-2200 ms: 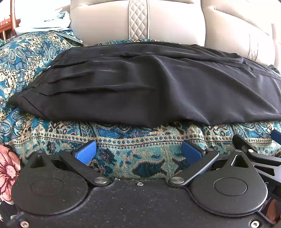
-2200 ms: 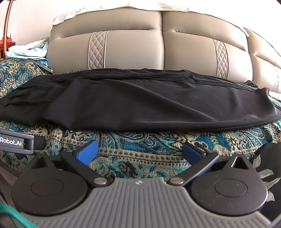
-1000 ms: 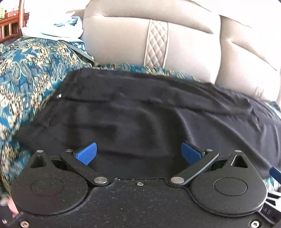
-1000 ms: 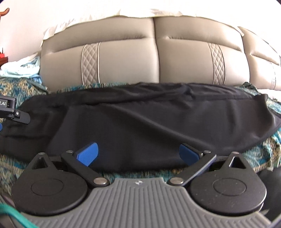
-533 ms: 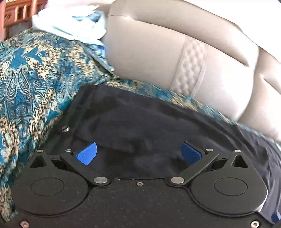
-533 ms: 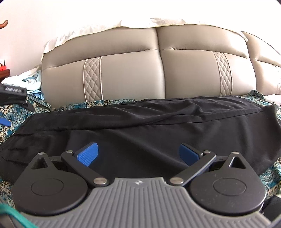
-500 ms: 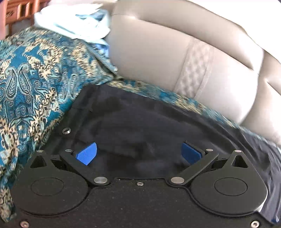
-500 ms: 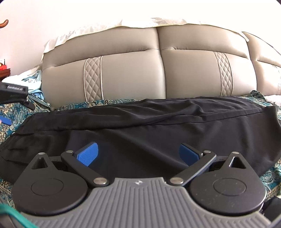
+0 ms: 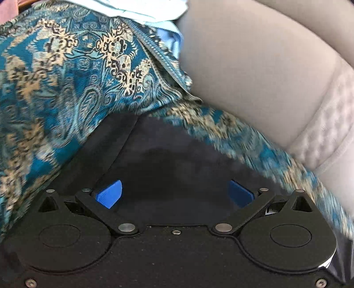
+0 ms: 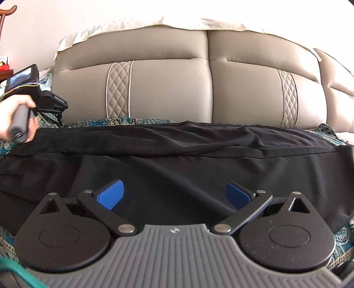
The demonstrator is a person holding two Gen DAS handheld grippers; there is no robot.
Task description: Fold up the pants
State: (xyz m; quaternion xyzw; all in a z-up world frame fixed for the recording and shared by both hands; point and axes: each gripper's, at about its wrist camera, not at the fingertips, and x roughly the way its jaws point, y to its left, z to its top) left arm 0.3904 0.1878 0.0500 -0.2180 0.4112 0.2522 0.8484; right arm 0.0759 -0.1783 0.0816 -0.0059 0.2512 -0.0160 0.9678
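Note:
Black pants [image 10: 177,155] lie lengthwise across a teal paisley cover, folded leg on leg. In the left wrist view a far corner of the pants [image 9: 159,159] fills the space ahead of my left gripper [image 9: 174,193], whose blue pads stand wide apart just over the cloth, gripping nothing. My right gripper [image 10: 174,196] is open too, hovering over the middle of the near pants edge. In the right wrist view the left gripper's body and the hand [image 10: 13,117] holding it sit at the far left end of the pants.
A beige leather sofa back [image 10: 199,88] rises right behind the pants. The paisley cover [image 9: 55,88] bunches up at the left, with pale blue cloth [image 9: 154,13] piled beyond it. A light cloth [image 10: 154,22] drapes the sofa top.
My left gripper has pushed forward and left over the pants, from the near edge to the far left corner. My right gripper moved forward over the near edge. Both stayed open.

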